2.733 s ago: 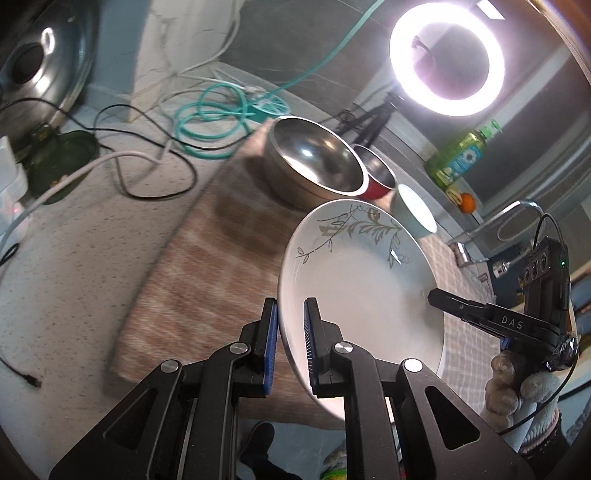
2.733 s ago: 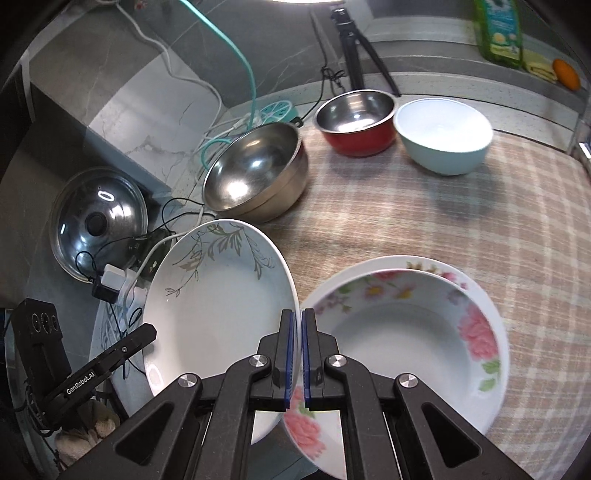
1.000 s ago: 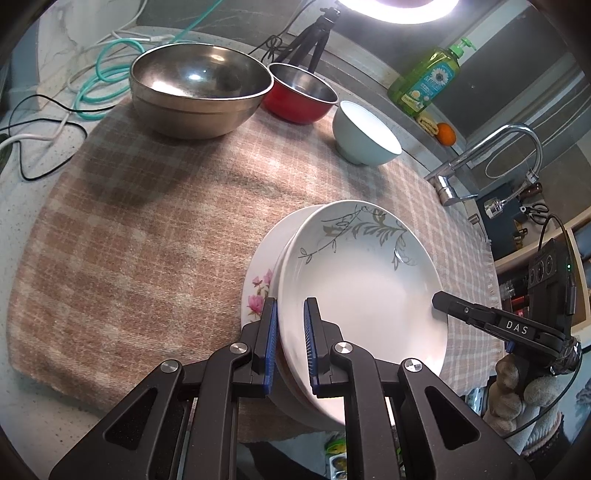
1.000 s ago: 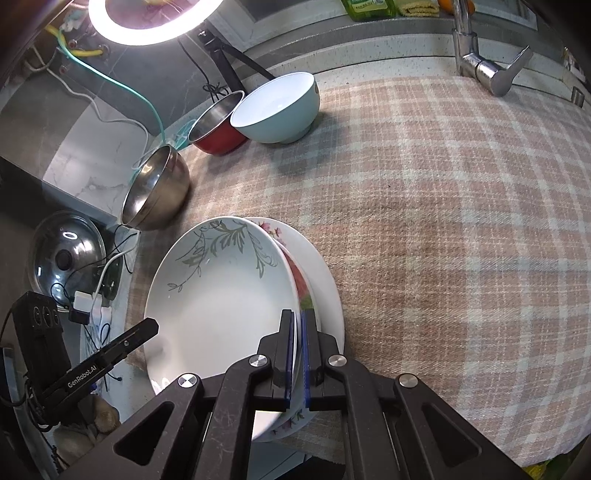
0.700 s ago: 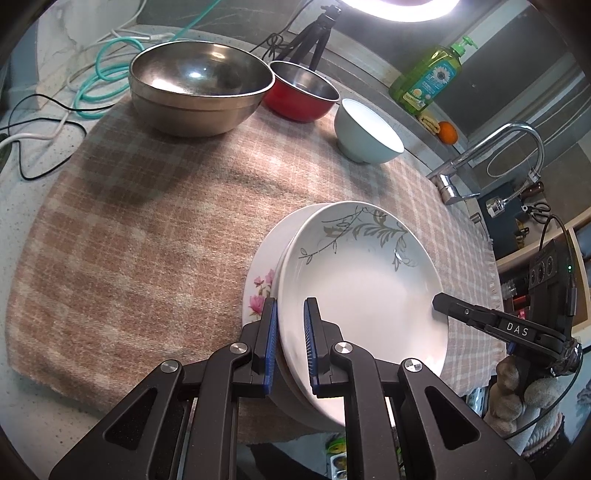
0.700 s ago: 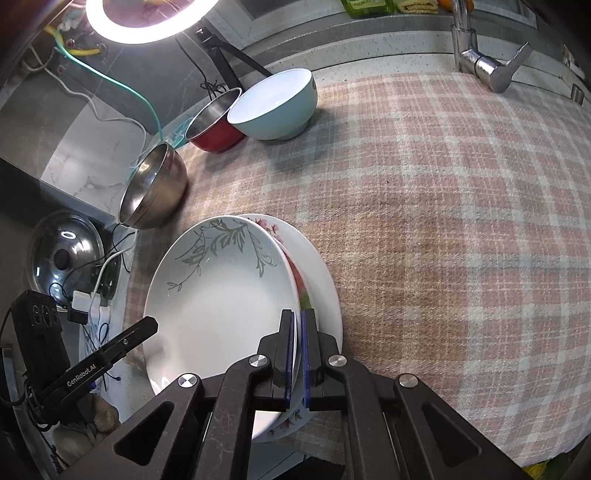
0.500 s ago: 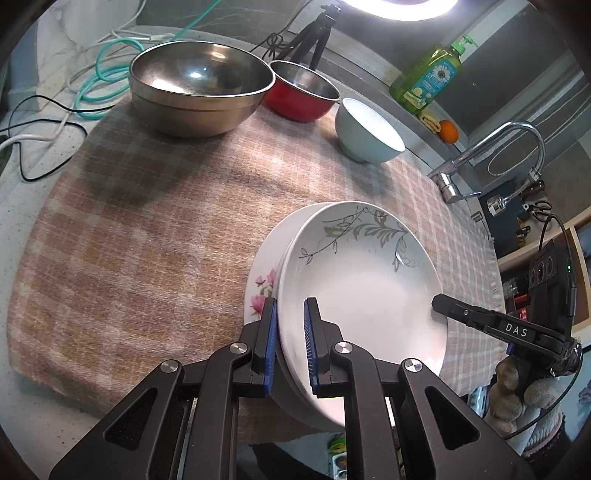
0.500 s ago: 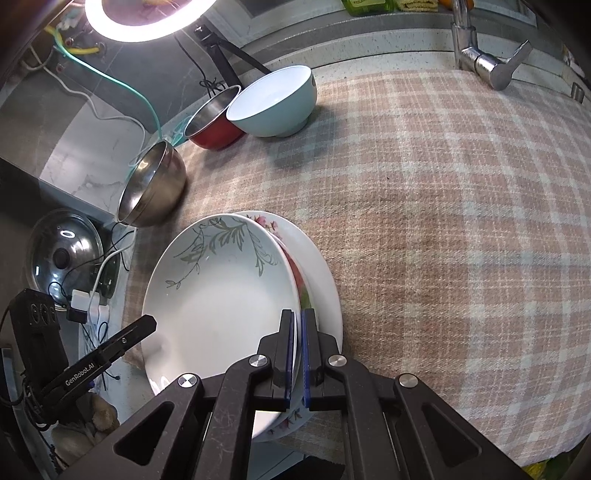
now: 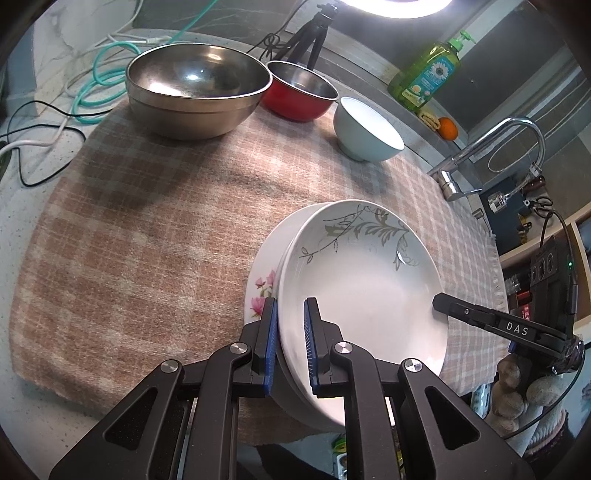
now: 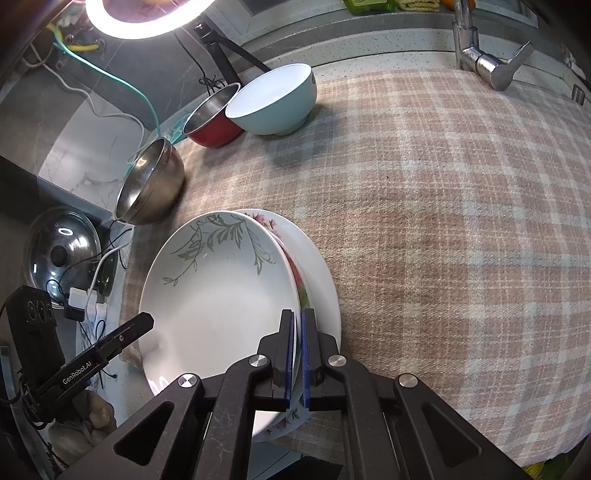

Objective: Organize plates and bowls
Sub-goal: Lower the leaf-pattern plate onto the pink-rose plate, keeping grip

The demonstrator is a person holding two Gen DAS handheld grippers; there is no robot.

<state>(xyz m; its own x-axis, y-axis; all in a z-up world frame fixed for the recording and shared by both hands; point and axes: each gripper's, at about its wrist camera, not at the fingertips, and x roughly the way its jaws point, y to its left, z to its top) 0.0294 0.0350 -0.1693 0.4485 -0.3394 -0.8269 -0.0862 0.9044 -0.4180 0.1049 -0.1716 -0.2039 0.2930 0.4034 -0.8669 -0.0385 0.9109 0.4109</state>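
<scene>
The left gripper (image 9: 290, 343) was clamped on the near rim of the leaf-patterned plate (image 9: 364, 291); the right gripper (image 10: 298, 360) was clamped on its opposite rim. That plate was seated on a flowered plate (image 9: 260, 284) upon the checked cloth (image 9: 147, 236) covering the counter. Three bowls stood well apart behind.

A checked cloth (image 9: 155, 229) covers the speckled counter (image 9: 33, 177); far off, a ring light (image 10: 147, 14) (glaring) and faucet (image 9: 491, 147).
</scene>
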